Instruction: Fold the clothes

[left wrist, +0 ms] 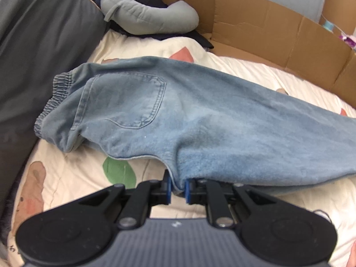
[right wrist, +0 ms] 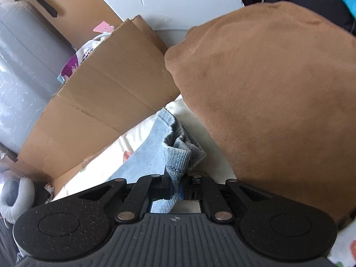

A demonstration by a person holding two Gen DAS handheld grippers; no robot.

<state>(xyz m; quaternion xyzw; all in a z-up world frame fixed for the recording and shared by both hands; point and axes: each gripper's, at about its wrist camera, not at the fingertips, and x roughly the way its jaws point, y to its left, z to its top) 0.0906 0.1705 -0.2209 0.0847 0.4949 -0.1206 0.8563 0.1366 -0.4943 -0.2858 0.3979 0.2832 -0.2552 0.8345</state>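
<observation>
Claw work first: we are pinching the jeans (left wrist: 200,120) with both hands, the left claw (left wrist: 178,189) pressed together on the near edge of the denim close to the crotch curve, the right claw (right wrist: 176,189) pressed together on a bunched fold of the leg hem (right wrist: 182,153). Between the two grips the jeans are lying across the bed (left wrist: 73,178) on its printed quilt, elastic waistband (left wrist: 55,98) and back pocket (left wrist: 124,102) toward the grey pillow (left wrist: 40,51), the leg running off toward the cardboard (left wrist: 289,44) along the far side; at the hem end a brown cushion (right wrist: 278,100) is sitting just beside the cloth. We are judging this denim to be soft but fairly heavy for clothing, so it is likely sagging between holds and dragging on the quilt. It is not slippery or fragile. Thicker seams, the hem and the waistband are looking like the surest places to grip, since single layers may slide out.
</observation>
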